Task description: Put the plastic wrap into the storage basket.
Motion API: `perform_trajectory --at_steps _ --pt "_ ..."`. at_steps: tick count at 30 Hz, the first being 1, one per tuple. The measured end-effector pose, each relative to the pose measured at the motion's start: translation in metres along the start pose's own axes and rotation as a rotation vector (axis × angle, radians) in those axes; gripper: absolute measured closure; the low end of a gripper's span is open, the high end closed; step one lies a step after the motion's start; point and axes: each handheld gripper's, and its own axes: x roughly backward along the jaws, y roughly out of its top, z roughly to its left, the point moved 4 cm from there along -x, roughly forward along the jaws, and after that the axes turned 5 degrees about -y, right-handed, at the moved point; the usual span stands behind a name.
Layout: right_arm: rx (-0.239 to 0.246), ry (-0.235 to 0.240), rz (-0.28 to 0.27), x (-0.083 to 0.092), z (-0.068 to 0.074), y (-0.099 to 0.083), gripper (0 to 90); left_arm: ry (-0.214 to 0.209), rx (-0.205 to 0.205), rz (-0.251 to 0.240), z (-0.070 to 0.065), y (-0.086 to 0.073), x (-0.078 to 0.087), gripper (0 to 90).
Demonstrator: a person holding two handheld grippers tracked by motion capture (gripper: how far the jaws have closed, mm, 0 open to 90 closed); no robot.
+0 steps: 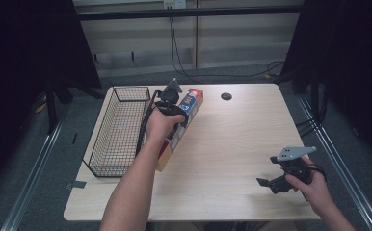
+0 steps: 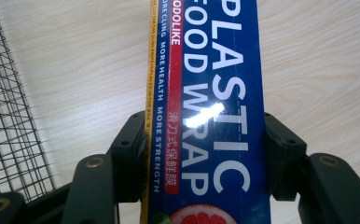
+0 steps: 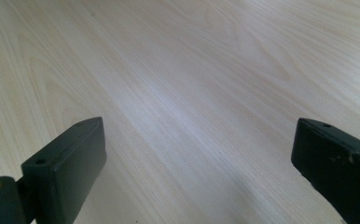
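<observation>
**Left Tongs Clamp the Wrap Box Beside the Basket**

Your left gripper point(image 2: 206, 154) has its jaws pressed against both long sides of the long blue plastic-wrap carton point(image 2: 215, 93), which lies on the pale wooden table point(image 1: 232, 139) just beside the black wire basket point(image 1: 119, 132). Your right gripper point(image 3: 197, 163) hangs spread wide, holding nothing, low over bare tabletop. You appear to be mid-grasp; lifting next calls for keeping the carton level.

Left gripper point(image 1: 170, 98), arm extended forward, clamps its jaws on a long box point(image 1: 181, 126); right gripper point(image 1: 276, 182) hovers low, jaws spread wide.
</observation>
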Motion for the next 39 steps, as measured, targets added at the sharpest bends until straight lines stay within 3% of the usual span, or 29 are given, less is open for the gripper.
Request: perform_trajectory --at_steps 13,14,24,39 --pt "0.003 -0.001 0.001 -0.001 0.000 0.000 3.1 0.006 0.007 0.007 0.010 -0.004 0.008 43.3" --pt "0.004 -0.001 0.001 -0.001 0.000 0.000 3.1 -0.001 0.024 0.000 0.010 -0.004 0.008 43.3" --pt "0.000 -0.005 -0.001 0.000 0.000 0.000 3.1 0.020 0.049 -0.006 0.018 -0.006 0.014 43.3" --pt "0.002 -0.006 0.003 -0.001 0.001 0.001 3.1 0.033 0.065 -0.016 0.030 -0.009 0.026 43.3"
